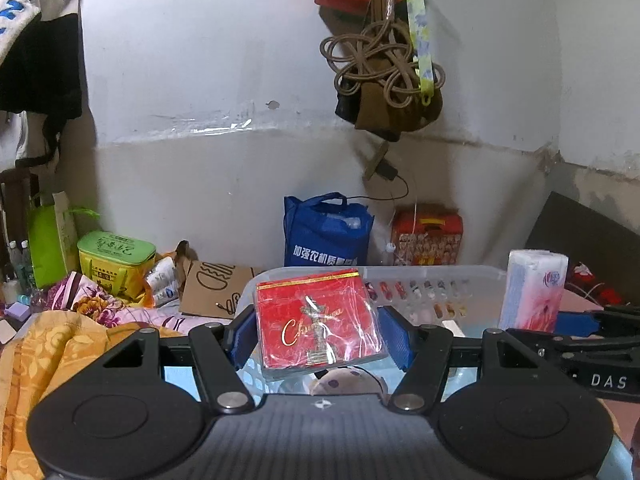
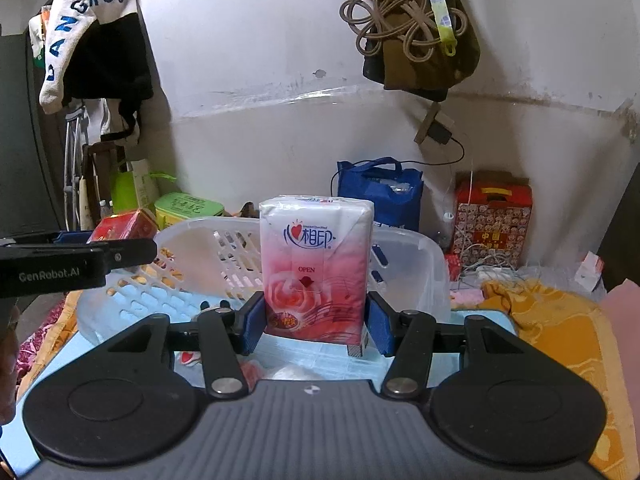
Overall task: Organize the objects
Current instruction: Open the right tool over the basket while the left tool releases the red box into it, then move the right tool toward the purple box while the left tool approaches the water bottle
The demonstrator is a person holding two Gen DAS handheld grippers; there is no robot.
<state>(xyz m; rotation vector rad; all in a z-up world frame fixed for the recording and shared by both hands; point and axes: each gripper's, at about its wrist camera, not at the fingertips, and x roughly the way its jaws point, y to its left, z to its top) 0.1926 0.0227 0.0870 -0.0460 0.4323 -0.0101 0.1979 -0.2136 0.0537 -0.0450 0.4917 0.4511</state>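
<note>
My left gripper (image 1: 318, 338) is shut on a red cigarette pack (image 1: 320, 322) in clear wrap, held above the near rim of a white slotted plastic basket (image 1: 432, 276). My right gripper (image 2: 316, 326) is shut on a pink and white tissue pack (image 2: 316, 264), held upright in front of the same basket (image 2: 192, 256). The tissue pack (image 1: 534, 290) and right gripper show at the right of the left wrist view. The red pack (image 2: 124, 226) and left gripper show at the left of the right wrist view.
The basket rests on a light blue surface (image 2: 320, 360) over orange bedding (image 2: 560, 320). Behind stand a blue bag (image 1: 326, 232), a red gift box (image 1: 428, 238), a green tin (image 1: 116, 258) and a cardboard piece (image 1: 216, 288). Bags and cords hang on the wall (image 1: 384, 64).
</note>
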